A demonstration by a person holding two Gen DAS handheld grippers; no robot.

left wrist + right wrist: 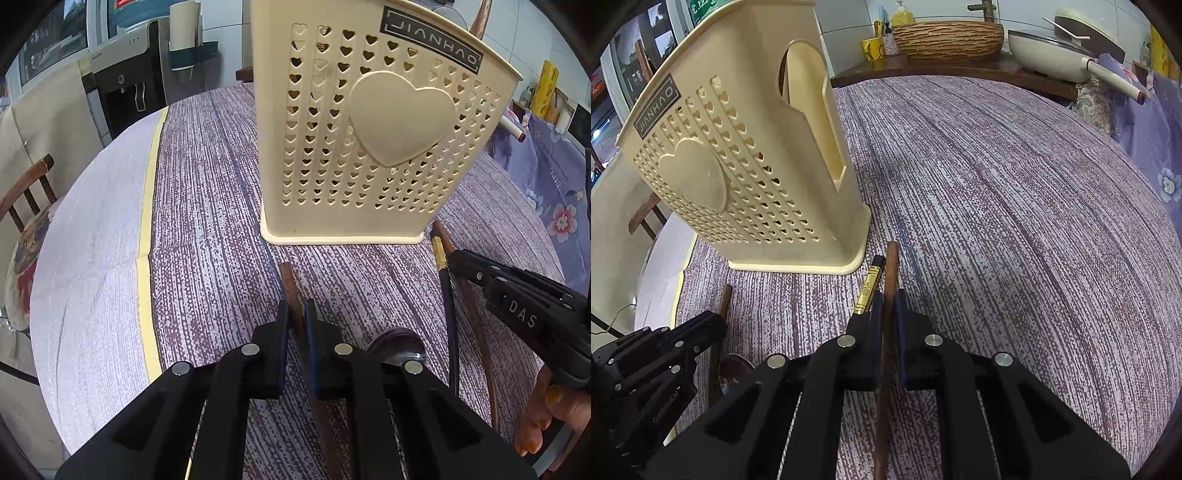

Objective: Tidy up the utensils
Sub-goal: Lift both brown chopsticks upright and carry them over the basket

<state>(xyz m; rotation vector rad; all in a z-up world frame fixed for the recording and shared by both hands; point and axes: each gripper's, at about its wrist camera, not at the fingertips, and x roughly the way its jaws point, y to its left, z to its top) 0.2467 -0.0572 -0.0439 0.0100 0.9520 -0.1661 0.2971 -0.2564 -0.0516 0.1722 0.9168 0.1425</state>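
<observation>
Left wrist view: the left tongs (pixel 295 314) pinch a brown chopstick (pixel 287 280), whose lower length is hidden under their black frame. A spoon (pixel 397 345) beside them shows only part of its bowl. The right tongs (pixel 886 304) clamp another brown wooden chopstick (pixel 891 266); a black, gold-banded chopstick (pixel 870 286) lies just left. The cream utensil holder (pixel 746 177) stands mid-counter (pixel 1015 221), its contents unreadable.
</observation>
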